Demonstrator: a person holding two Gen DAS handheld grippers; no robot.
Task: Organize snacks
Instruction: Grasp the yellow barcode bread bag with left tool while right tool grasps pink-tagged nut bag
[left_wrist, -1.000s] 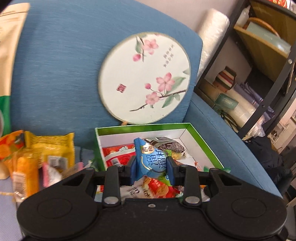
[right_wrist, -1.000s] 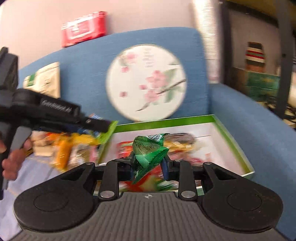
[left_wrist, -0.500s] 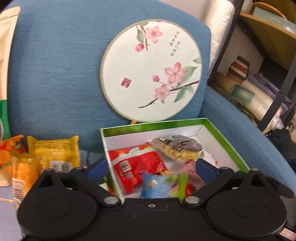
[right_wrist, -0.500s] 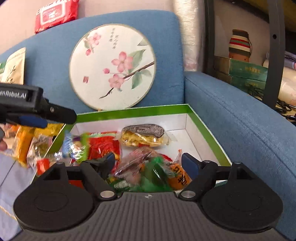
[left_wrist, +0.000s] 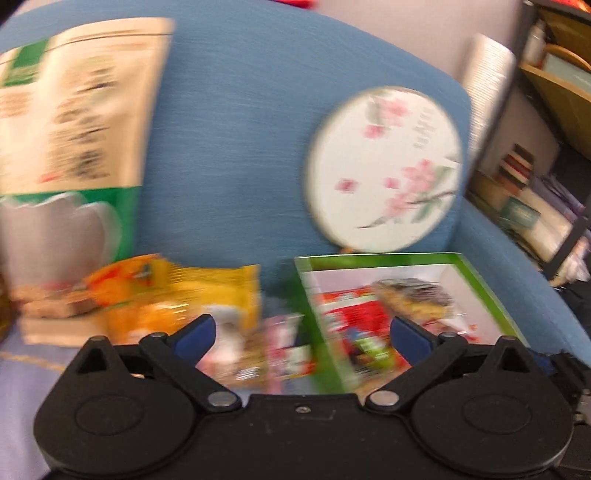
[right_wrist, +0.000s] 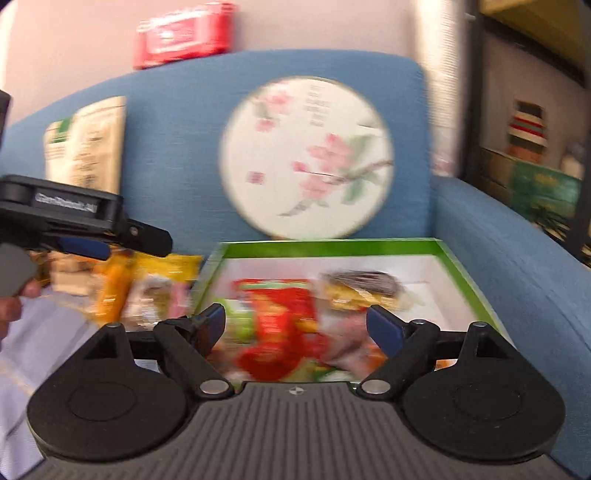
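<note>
Left wrist view: left claw (left_wrist: 301, 334) is spread wide with nothing between the pads; it is aimed at the loose heap of snacks (left_wrist: 177, 295) lying on the sofa seat, left of the box (left_wrist: 484, 280). Right wrist view: right claw (right_wrist: 295, 326) is likewise spread and empty, held over the near part of the box, where red and dark-topped packets (right_wrist: 280, 317) are already lying. Left claw's jaws have just been opening, right claw's too; nothing is seen pinched in either.

Step in hand, as judged: another packet is to be fetched from the heap, then dropped in the box.

Notes for doing it well:
- Both views are motion-blurred; single packets in the heap cannot be told apart, so the target should be picked once the view is steady.
- One packet should be taken at a time, from the top or near edge of the heap, so that neighbours are not dragged off the seat.
- Packets look soft and crinkly; a pinch across a sealed edge or narrow end is likely to hold better than one across the puffed middle.
- Heap lies just beside the box's left wall; the approach is best made from the near side so the wall is not knocked.
- The large pouch (left_wrist: 74, 110) and the round fan (left_wrist: 384, 170) leaning on the sofa back should be left clear of.
- The two claws are near each other; one should be kept back while the other works.
</note>
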